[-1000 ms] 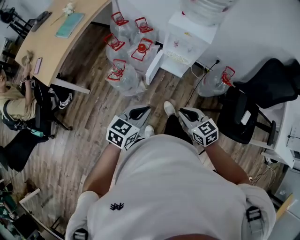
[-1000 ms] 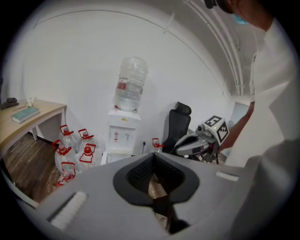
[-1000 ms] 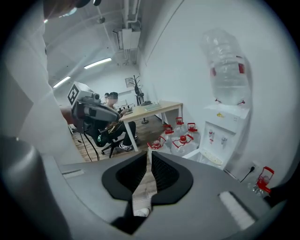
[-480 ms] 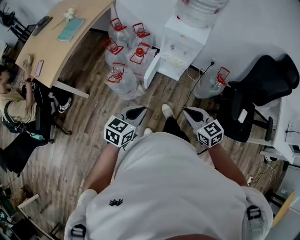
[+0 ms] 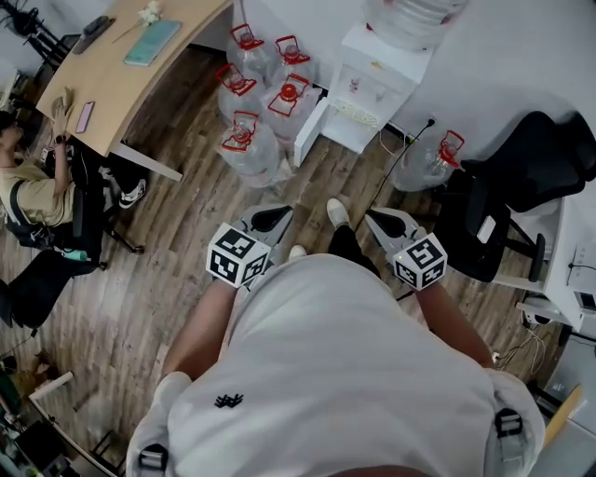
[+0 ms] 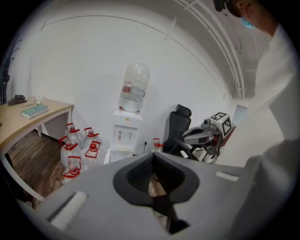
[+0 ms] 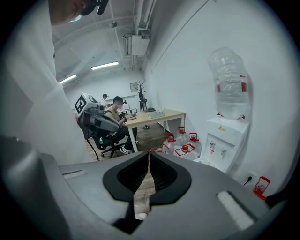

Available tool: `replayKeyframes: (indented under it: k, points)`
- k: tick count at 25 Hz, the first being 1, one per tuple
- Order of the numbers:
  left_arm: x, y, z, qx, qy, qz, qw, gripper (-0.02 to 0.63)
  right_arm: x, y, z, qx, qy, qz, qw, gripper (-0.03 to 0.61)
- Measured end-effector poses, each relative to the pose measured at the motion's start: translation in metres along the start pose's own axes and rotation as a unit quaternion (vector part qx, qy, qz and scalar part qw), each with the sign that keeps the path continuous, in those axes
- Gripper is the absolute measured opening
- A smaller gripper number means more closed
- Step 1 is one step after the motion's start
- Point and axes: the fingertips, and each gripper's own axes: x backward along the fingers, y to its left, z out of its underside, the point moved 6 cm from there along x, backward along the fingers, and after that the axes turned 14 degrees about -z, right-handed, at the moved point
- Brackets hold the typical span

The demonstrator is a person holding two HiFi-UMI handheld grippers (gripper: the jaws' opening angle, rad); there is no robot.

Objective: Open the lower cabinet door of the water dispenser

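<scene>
The white water dispenser (image 5: 377, 79) stands against the far wall with a large clear bottle (image 5: 410, 19) on top. A white panel (image 5: 307, 130) juts from its lower left side and looks like the cabinet door swung out. Both grippers hang in front of the person's body, well short of the dispenser. My left gripper (image 5: 284, 212) has its jaws together with nothing between them; in its own view (image 6: 152, 157) the dispenser (image 6: 125, 136) is far ahead. My right gripper (image 5: 372, 216) is closing its jaws on nothing; in its own view (image 7: 148, 154) the tips nearly meet.
Several clear jugs with red caps (image 5: 256, 93) crowd the floor left of the dispenser, and one more (image 5: 428, 163) stands to its right. A black office chair (image 5: 503, 205) is at the right. A wooden desk (image 5: 121, 65) and a seated person (image 5: 28, 205) are at the left.
Both grippers have drifted a little; the right one has lifted slightly and moved to the right. The dispenser and the jugs stand as before.
</scene>
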Motion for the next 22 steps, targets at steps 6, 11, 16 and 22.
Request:
replayKeyframes:
  k: [6, 11, 16, 22]
  points:
    - [0.0058, -0.0013, 0.0051, 0.002, 0.001, -0.002, 1.0, 0.055, -0.0009, 0.0054, -0.0053, 0.014, 0.0, -0.005, 1.0, 0.013]
    - [0.0036, -0.0039, 0.0014, -0.005, 0.0, 0.005, 1.0, 0.055, -0.0018, 0.0086, -0.0081, 0.016, -0.003, -0.004, 1.0, 0.013]
    - [0.0021, -0.0015, -0.0019, -0.008, -0.001, 0.007, 0.9999, 0.055, -0.0027, 0.0085, -0.0087, 0.013, -0.006, 0.0, 1.0, 0.013]
    - [0.0046, 0.0021, 0.0042, -0.002, 0.001, 0.002, 1.0, 0.055, -0.0072, 0.0109, -0.0085, 0.015, -0.003, -0.004, 1.0, 0.012]
